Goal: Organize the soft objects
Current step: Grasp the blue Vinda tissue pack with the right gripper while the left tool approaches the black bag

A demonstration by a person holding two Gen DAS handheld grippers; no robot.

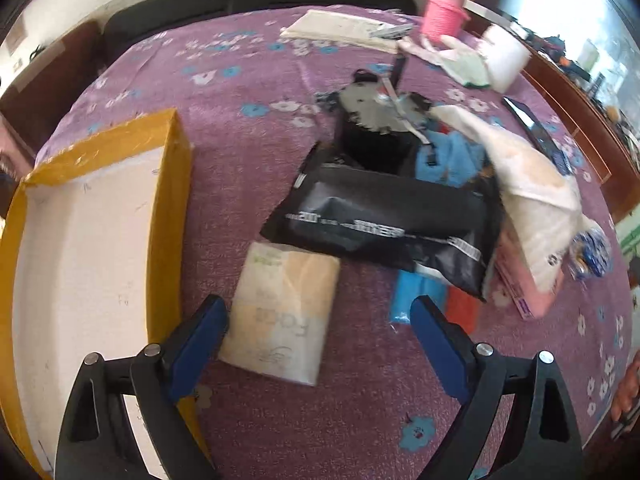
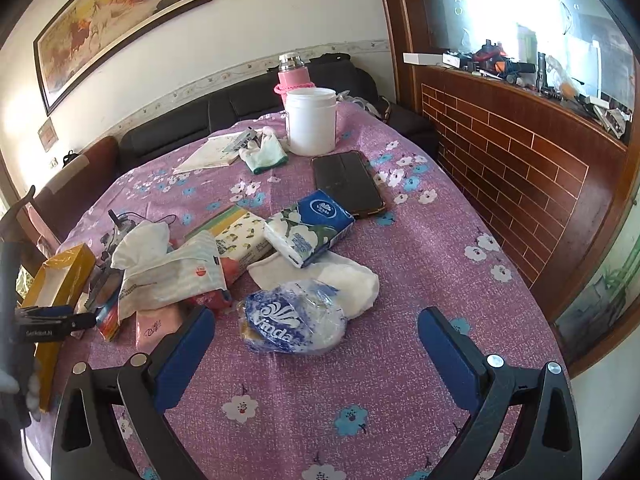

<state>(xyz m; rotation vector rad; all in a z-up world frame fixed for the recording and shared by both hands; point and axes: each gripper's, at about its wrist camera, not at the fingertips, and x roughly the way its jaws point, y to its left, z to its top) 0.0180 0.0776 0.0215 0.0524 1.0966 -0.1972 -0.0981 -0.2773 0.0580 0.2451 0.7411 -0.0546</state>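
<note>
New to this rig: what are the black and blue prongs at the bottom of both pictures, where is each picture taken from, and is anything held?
The prongs are the fingers of two handheld grippers. A person holds one in each hand, and a camera on each looks forward along its fingers. The left gripper is open above a cream packet, beside a yellow box and a black mailer bag. The right gripper is open near a crumpled Vinda tissue pack. All lies on a purple flowered tablecloth. Nothing is held.
</note>
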